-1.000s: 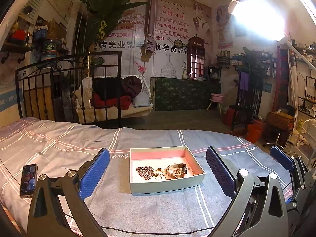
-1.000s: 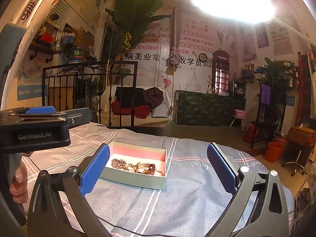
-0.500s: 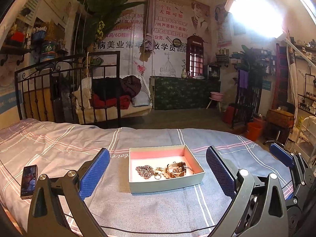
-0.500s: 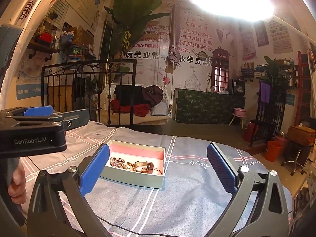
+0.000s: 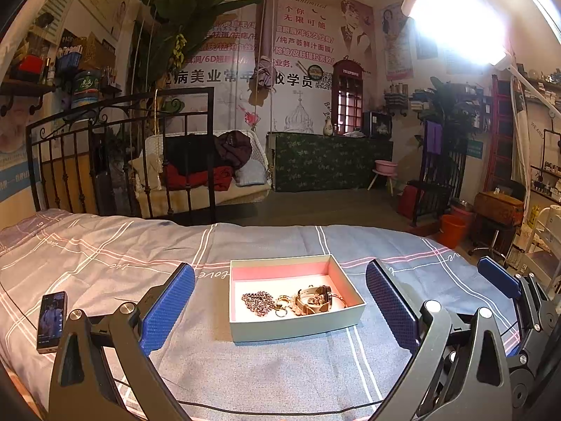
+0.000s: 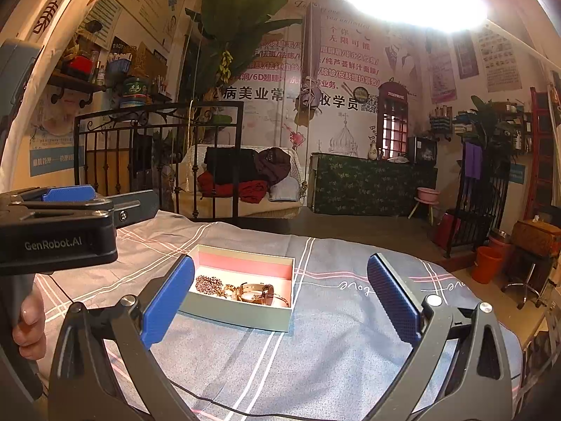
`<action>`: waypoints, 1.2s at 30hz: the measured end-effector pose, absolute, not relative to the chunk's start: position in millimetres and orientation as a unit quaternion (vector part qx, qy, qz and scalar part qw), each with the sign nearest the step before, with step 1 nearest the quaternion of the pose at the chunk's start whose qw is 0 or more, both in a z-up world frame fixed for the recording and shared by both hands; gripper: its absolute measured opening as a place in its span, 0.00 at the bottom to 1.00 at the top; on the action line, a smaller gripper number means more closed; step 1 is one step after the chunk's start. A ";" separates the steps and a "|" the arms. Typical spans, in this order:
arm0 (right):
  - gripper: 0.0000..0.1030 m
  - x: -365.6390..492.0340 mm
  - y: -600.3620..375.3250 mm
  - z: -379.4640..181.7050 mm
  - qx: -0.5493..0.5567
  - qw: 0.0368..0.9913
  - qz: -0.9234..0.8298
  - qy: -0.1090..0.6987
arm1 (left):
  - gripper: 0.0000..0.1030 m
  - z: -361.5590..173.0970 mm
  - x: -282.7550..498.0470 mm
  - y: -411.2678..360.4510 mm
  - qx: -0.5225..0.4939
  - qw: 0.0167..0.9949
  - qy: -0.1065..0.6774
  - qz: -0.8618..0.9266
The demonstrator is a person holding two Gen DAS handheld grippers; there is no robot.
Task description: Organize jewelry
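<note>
A shallow grey-green box (image 5: pixel 294 328) with a pink lining sits on the bed. It holds a dark bead necklace (image 5: pixel 258 301), small gold rings (image 5: pixel 281 307) and a brown-strapped watch (image 5: pixel 313 300). My left gripper (image 5: pixel 280 312) is open and empty, hovering just before the box. My right gripper (image 6: pixel 280 307) is open and empty, to the right of the box (image 6: pixel 238 315), whose necklace (image 6: pixel 208 285) and watch (image 6: pixel 256 293) show. The left gripper's body (image 6: pixel 59 231) fills that view's left edge.
The bed has a blue-grey checked cover (image 5: pixel 105 263). A phone (image 5: pixel 52 315) lies on it at the left. A thin black cable (image 5: pixel 263 414) runs along the near edge. An iron bedstead (image 5: pixel 122 154) stands behind, at the left.
Both views have shifted only slightly. The box and jewelry have not moved, and both grippers stay open.
</note>
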State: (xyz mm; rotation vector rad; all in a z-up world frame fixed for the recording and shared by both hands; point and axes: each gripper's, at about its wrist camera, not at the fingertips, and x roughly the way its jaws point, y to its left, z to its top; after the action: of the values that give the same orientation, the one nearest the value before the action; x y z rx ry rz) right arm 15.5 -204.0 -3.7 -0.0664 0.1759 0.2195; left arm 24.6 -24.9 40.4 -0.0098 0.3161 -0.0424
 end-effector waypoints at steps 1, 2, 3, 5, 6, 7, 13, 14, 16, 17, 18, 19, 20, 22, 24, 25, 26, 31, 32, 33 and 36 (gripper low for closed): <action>0.95 15.0 -203.7 -4.1 -0.033 0.990 0.109 0.087 | 0.94 40.6 24.7 -25.1 -0.005 0.987 0.157 -0.022; 0.95 15.2 -203.7 -3.9 -0.033 0.990 0.110 0.088 | 0.94 40.4 24.5 -24.8 -0.004 0.987 0.157 -0.021; 0.95 15.3 -203.4 -4.2 -0.034 0.989 0.110 0.089 | 0.94 40.1 24.1 -24.2 -0.005 0.987 0.157 -0.022; 0.95 15.2 -202.6 -3.5 -0.033 0.989 0.109 0.089 | 0.94 40.0 24.8 -24.8 -0.005 0.987 0.158 -0.021; 0.95 15.2 -202.6 -3.7 -0.033 0.990 0.109 0.089 | 0.94 39.9 24.9 -24.6 -0.005 0.987 0.158 -0.021; 0.95 15.2 -203.0 -3.5 -0.034 0.990 0.109 0.088 | 0.94 40.3 25.3 -25.2 -0.005 0.987 0.158 -0.021; 0.95 17.3 -206.2 -5.4 -0.035 0.991 0.098 0.089 | 0.94 38.7 26.6 -23.2 -0.006 0.987 0.159 -0.012; 0.95 18.3 -207.6 -5.9 -0.032 0.991 0.097 0.092 | 0.94 38.6 26.7 -22.8 -0.006 0.987 0.160 -0.012; 0.95 19.7 -209.9 -7.1 -0.029 0.991 0.094 0.094 | 0.94 37.9 26.4 -22.5 -0.006 0.987 0.160 -0.011; 0.95 19.7 -210.2 -7.8 -0.030 0.991 0.093 0.095 | 0.94 37.5 26.4 -22.2 -0.007 0.987 0.162 -0.011; 0.95 19.6 -210.5 -8.3 -0.031 0.991 0.091 0.095 | 0.94 37.8 26.7 -22.3 -0.008 0.987 0.163 -0.011; 0.95 20.0 -211.0 -8.0 -0.034 0.991 0.089 0.094 | 0.94 37.6 26.6 -21.8 -0.010 0.986 0.164 -0.011; 0.95 20.0 -211.3 -8.5 -0.035 0.991 0.088 0.093 | 0.94 38.0 27.0 -21.1 -0.010 0.986 0.164 -0.009; 0.95 20.6 -212.4 -8.2 -0.036 0.991 0.083 0.094 | 0.94 38.3 26.8 -19.1 -0.009 0.987 0.163 -0.003; 0.95 21.6 -215.2 -8.3 -0.032 0.992 0.081 0.095 | 0.94 39.1 27.9 -17.1 -0.008 0.987 0.162 0.005; 0.94 22.3 -216.2 -8.7 -0.030 0.992 0.080 0.097 | 0.94 38.9 28.0 -15.4 -0.009 0.987 0.162 0.007; 0.95 22.4 -216.7 -8.4 -0.029 0.992 0.079 0.098 | 0.94 38.9 28.2 -13.8 -0.011 0.986 0.164 0.010; 0.95 22.3 -214.5 -9.7 -0.033 0.991 0.082 0.100 | 0.94 38.7 30.9 -10.5 -0.014 0.985 0.171 0.025; 0.95 22.1 -213.6 -10.2 -0.034 0.991 0.084 0.100 | 0.94 39.1 31.2 -10.9 -0.012 0.985 0.171 0.026; 0.95 21.8 -212.5 -9.6 -0.036 0.991 0.085 0.100 | 0.94 39.1 31.0 -11.6 -0.010 0.985 0.171 0.027; 0.94 21.1 -212.0 -10.9 -0.038 0.990 0.086 0.102 | 0.94 39.7 30.7 -13.8 -0.005 0.985 0.169 0.027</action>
State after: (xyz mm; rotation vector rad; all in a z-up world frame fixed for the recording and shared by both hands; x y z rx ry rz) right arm 21.1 -212.0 -10.9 -0.0754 0.2039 0.1722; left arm 30.7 -13.8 39.7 -0.0105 0.3402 0.0534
